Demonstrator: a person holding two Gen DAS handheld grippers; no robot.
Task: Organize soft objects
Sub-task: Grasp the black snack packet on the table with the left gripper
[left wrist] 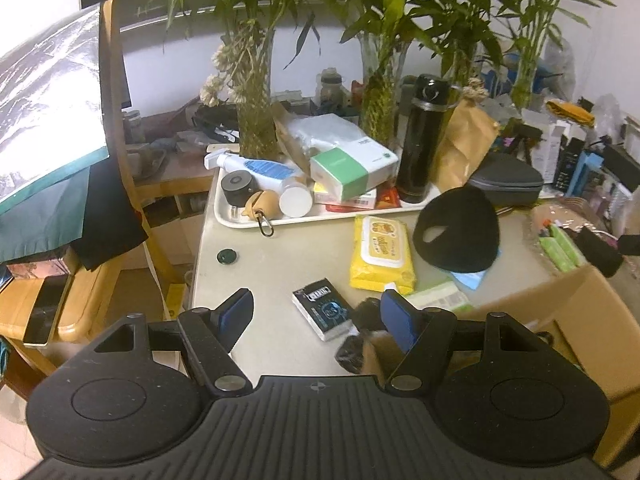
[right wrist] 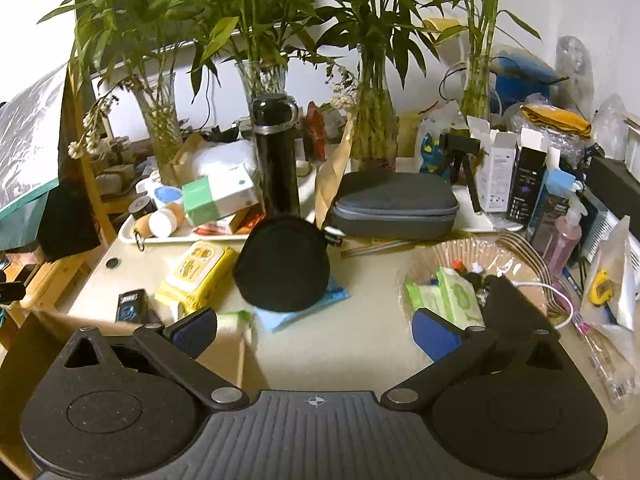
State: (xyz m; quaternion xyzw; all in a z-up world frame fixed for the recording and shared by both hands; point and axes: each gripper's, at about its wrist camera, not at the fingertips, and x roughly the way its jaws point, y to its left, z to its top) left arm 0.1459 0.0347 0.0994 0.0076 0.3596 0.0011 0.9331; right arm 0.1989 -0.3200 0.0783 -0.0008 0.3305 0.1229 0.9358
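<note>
A yellow wet-wipes pack (left wrist: 381, 254) (right wrist: 197, 270) lies mid-table. A black round pouch (left wrist: 458, 232) (right wrist: 283, 264) sits to its right on a blue packet (right wrist: 306, 306). A dark tissue packet (left wrist: 322, 308) (right wrist: 130, 306) lies near the front. A green-white tissue pack (left wrist: 438, 298) (right wrist: 234, 322) sits by a cardboard box (left wrist: 560, 320) (right wrist: 48, 328). My left gripper (left wrist: 316, 312) is open and empty above the dark tissue packet. My right gripper (right wrist: 316, 328) is open and empty above bare tabletop, right of the box.
A white tray (left wrist: 240, 220) (right wrist: 132, 236) holds bottles and boxes. A black flask (left wrist: 420, 140) (right wrist: 276, 156), a grey case (right wrist: 394, 204), glass vases with bamboo (right wrist: 374, 120), and a bag of green packets (right wrist: 452, 292) crowd the back and right. A wooden chair (left wrist: 116, 160) stands left.
</note>
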